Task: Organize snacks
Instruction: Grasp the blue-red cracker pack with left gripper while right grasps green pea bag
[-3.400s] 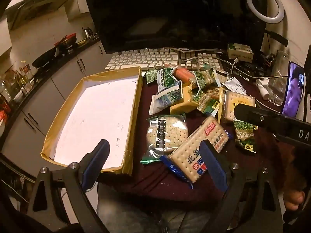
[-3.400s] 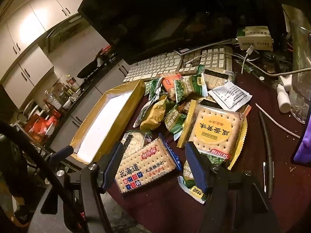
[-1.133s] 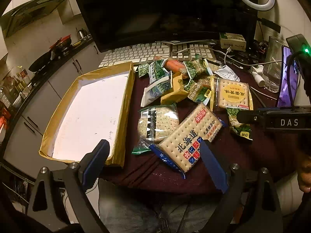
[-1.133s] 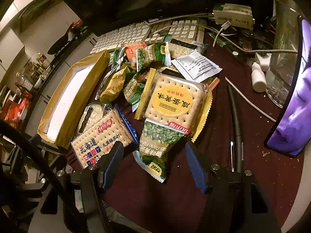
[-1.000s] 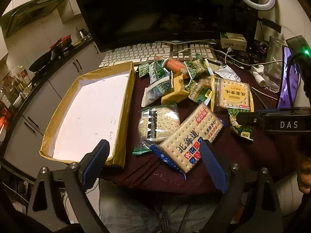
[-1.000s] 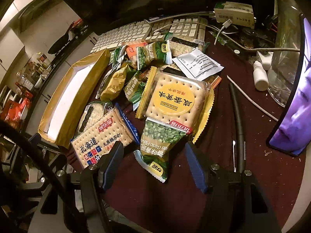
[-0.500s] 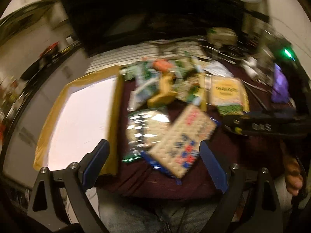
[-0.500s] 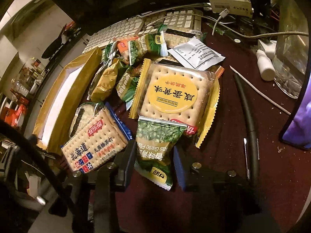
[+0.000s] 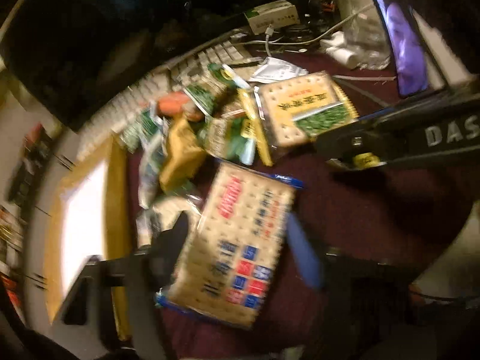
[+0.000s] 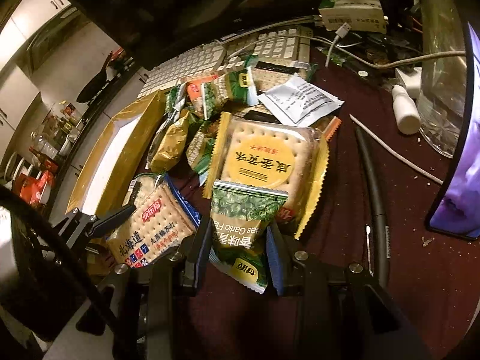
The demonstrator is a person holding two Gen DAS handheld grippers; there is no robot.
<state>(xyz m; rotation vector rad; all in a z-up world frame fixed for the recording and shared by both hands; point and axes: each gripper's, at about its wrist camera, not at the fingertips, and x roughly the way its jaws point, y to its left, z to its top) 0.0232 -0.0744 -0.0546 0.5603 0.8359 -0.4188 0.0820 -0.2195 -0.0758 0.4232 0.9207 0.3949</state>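
Observation:
A pile of snack packets lies on a dark red cloth. My right gripper [image 10: 240,249] is shut on a green garlic pea packet [image 10: 243,225], which rests against a yellow round-label cracker pack [image 10: 261,162]. My left gripper [image 9: 237,246] has its fingers on either side of the long blue-edged cracker pack [image 9: 237,240], close to its edges; the left wrist view is blurred. That pack also shows in the right wrist view [image 10: 150,228]. The right gripper shows in the left wrist view [image 9: 354,150] at the right.
An open yellow-rimmed box [image 10: 120,156] with a white floor lies left of the pile. Behind are a white keyboard [image 10: 210,60], a monitor, cables and a small white bottle [image 10: 405,111]. A phone [image 10: 456,162] stands at right. A black pen [image 10: 375,195] lies on the cloth.
My right gripper has closed its fingers onto the green pea packet. My left gripper has swung right and down over the long cracker pack, and its fingers have narrowed around it.

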